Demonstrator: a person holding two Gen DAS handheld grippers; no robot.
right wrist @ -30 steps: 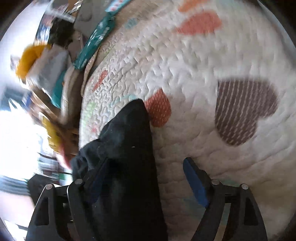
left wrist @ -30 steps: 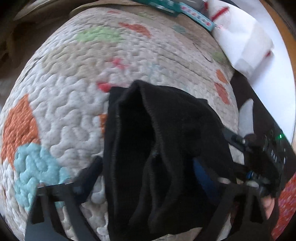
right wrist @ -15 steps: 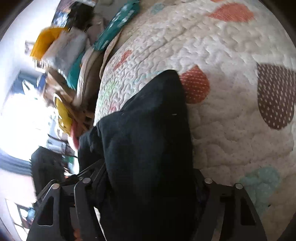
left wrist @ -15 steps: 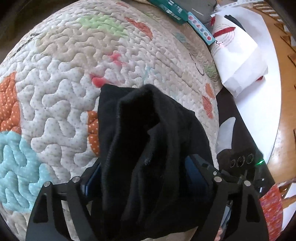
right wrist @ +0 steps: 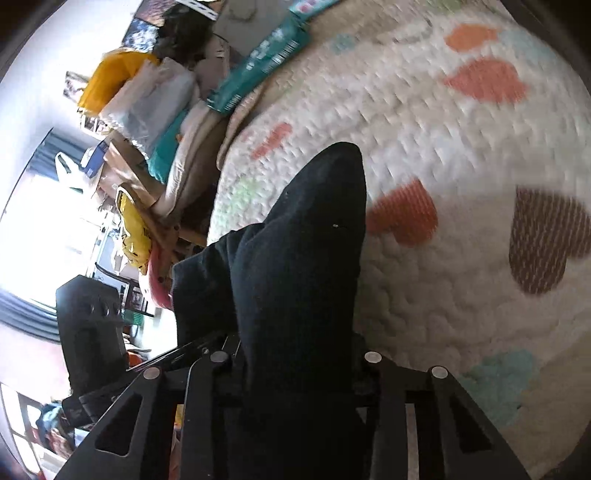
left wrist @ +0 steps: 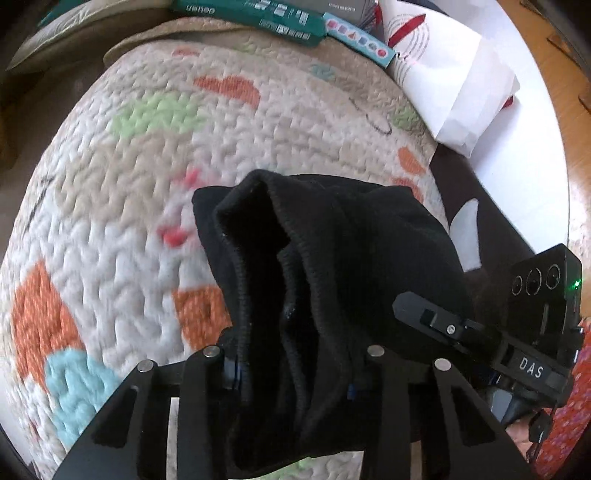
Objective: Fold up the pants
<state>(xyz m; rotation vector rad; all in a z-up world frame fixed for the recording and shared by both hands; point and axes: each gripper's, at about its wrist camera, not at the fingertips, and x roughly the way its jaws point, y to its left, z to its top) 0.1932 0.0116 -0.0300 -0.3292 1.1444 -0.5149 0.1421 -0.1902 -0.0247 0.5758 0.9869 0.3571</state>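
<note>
**Two grippers, one pair of pants**

Two grippers pinch one pair of black pants [left wrist: 332,280] over my quilt [left wrist: 110,206]. My left gripper [left wrist: 291,373] has just been closing and now clamps bunched cloth showing two ribbed edges. My right gripper [right wrist: 295,362] has likewise been closing and squeezes a thick fold. I count one green box [left wrist: 251,14] and one white bag [left wrist: 450,88] at the quilt's far edge.

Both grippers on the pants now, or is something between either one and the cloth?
Nothing visible intervenes. The left gripper and right gripper have just closed directly on the black pants, bunched over the quilt.
</note>
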